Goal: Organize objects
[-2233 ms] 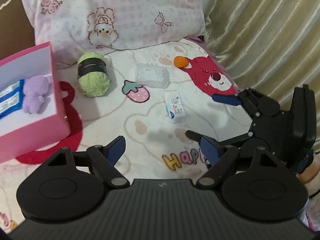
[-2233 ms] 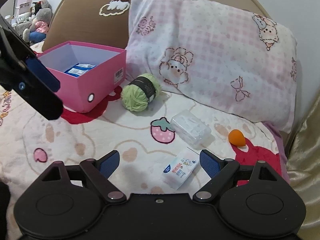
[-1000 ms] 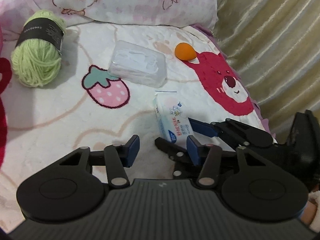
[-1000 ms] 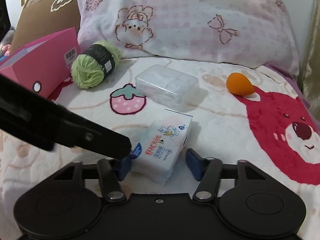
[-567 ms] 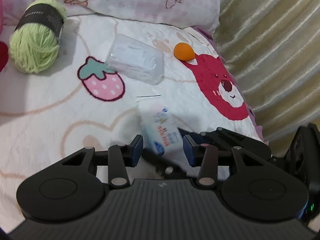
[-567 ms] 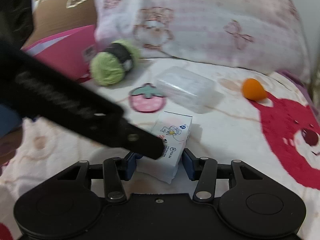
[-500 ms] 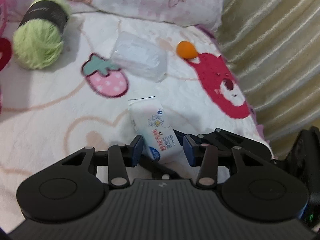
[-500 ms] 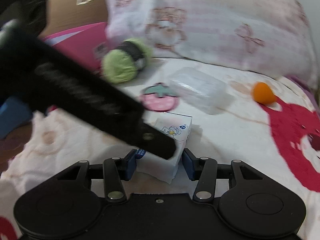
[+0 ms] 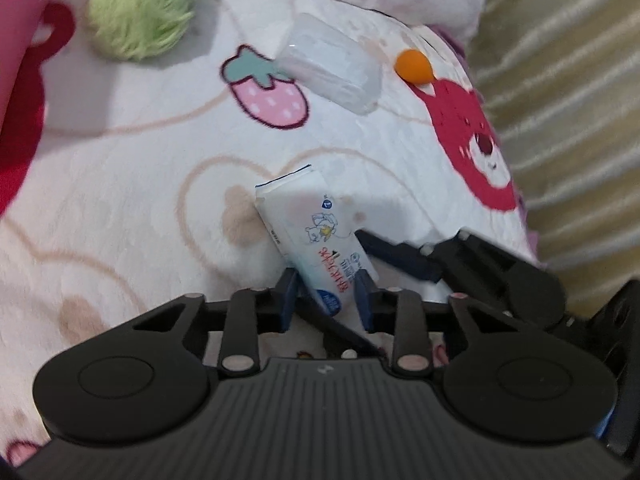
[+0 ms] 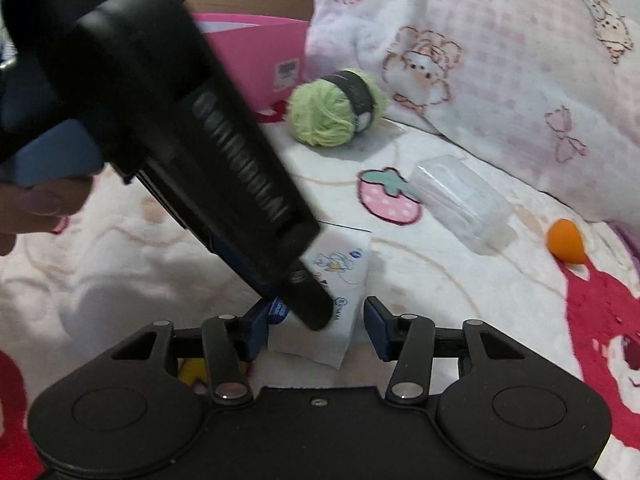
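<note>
A white tissue pack [image 9: 316, 236] with blue print is held off the printed blanket. My left gripper [image 9: 326, 300] is shut on its near end. My right gripper [image 10: 316, 328] has its pads on either side of the same pack [image 10: 340, 276]; the right pad stands a little off it, so the jaws are open around it. The left gripper's body crosses the right wrist view and hides part of the pack. The right gripper's fingers [image 9: 400, 256] show at the pack's right side in the left wrist view.
A green yarn ball [image 9: 138, 26], a clear plastic case [image 9: 332, 64] and an orange sponge [image 9: 414, 66] lie on the blanket. A pink box [image 10: 260, 56] stands at the left by a pink pillow [image 10: 500, 60]. A gold curtain [image 9: 568, 100] is on the right.
My left gripper has closed on the tissue pack and lifted its near end. The right gripper's jaws have eased apart around the pack. Both views have shifted left toward the box.
</note>
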### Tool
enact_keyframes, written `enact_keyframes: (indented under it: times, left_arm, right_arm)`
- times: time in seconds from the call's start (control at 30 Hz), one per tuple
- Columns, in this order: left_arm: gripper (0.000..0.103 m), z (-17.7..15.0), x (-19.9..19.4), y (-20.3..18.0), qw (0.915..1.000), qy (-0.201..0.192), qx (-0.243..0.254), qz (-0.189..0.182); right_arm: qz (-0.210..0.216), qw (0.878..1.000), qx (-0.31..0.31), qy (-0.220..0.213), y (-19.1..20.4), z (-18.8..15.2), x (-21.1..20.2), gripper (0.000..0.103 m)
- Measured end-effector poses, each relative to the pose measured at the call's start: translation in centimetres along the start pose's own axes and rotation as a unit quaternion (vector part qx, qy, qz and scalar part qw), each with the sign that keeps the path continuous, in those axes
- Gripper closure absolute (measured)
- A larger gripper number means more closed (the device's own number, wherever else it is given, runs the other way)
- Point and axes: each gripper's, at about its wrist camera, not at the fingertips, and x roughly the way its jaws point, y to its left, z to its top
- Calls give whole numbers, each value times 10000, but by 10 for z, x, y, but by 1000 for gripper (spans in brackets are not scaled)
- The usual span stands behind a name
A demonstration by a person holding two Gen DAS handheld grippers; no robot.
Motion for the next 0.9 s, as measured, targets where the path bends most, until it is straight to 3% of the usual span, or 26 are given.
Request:
enact_keyframes:
  times: [0.33,0.67,0.77,0.9]
  left_arm:
    - [82,8,-2,9,9992,-48,-164,-368]
    - [80,26,-8,20,9974,-654,112,287]
    - [76,29,-10,21,9961,-791,223,326]
    - [68,31,-7,13,9947,-847,488,322]
  right_arm:
    - [-577,9982,58,175,-12,-2,-5,36]
    - [-921,9850,1363,520,-54,-2,7,36]
    - [-1268,9809,1334,631,-56,-6,11,35]
    - [-1060,9846,1322,429,-55,-5,5,35]
